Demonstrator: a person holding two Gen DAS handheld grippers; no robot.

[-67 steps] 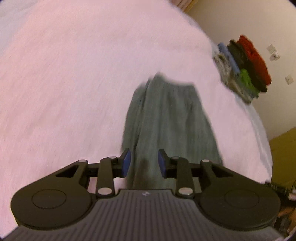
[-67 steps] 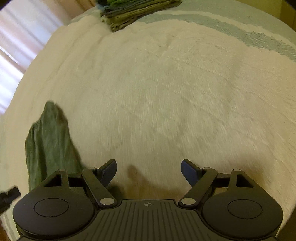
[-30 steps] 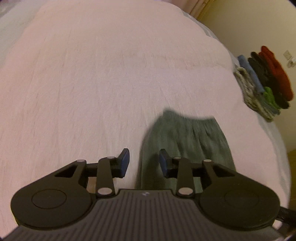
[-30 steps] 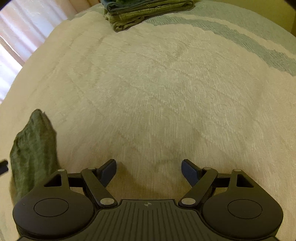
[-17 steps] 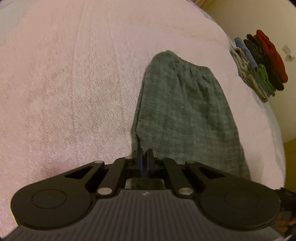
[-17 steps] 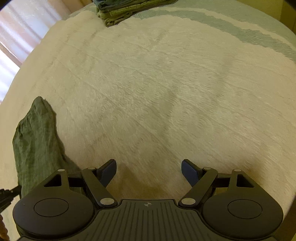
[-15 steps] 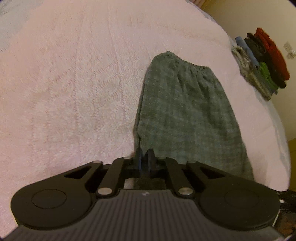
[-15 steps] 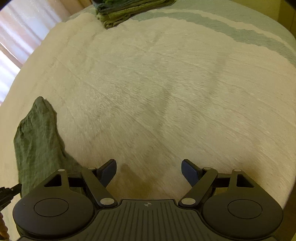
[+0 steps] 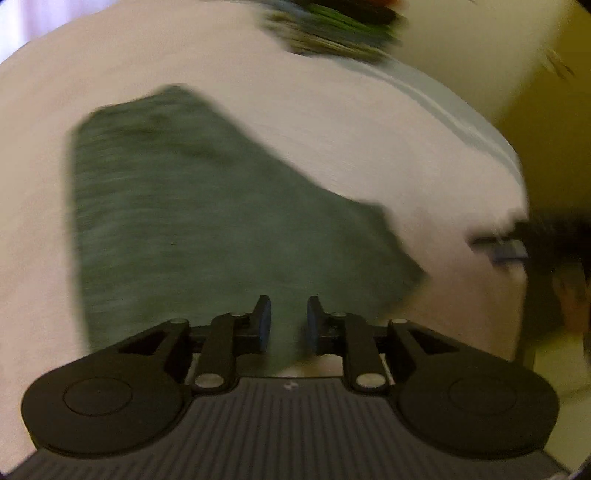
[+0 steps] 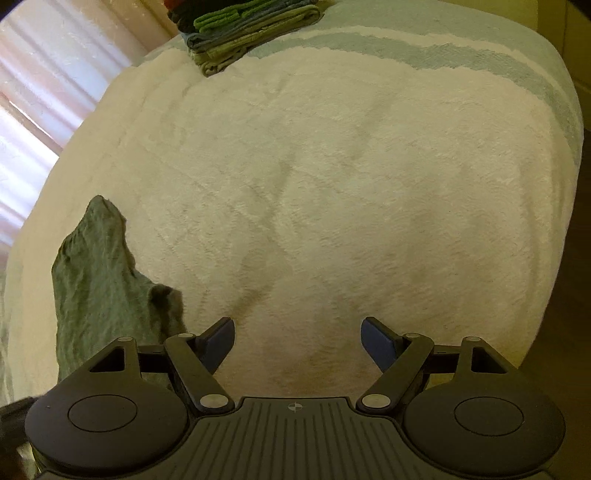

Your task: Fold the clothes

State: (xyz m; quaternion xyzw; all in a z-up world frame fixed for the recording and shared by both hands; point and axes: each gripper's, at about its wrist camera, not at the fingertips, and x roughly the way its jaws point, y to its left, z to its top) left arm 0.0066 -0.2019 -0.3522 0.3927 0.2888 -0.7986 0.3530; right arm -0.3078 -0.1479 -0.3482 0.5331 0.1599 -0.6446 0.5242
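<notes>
Left gripper point(image 9: 285, 319) fingers slightly spread over green garment point(image 9: 192, 221), pinching nothing. Right gripper point(image 10: 297, 341) fingers spread wide; bare bed point(image 10: 332, 184) ahead, folded stack point(image 10: 243, 26) at 11 o'clock edge.

Home bedroom: wide bed under a cream textured bedspread point(image 10: 332, 177) with pale blue-green bands ahead of the right gripper point(image 10: 297, 341), pink-white pleated curtains point(image 10: 48, 88) far left of it, and a stack of folded multicoloured clothes point(image 10: 243, 29) at the far edge.
</notes>
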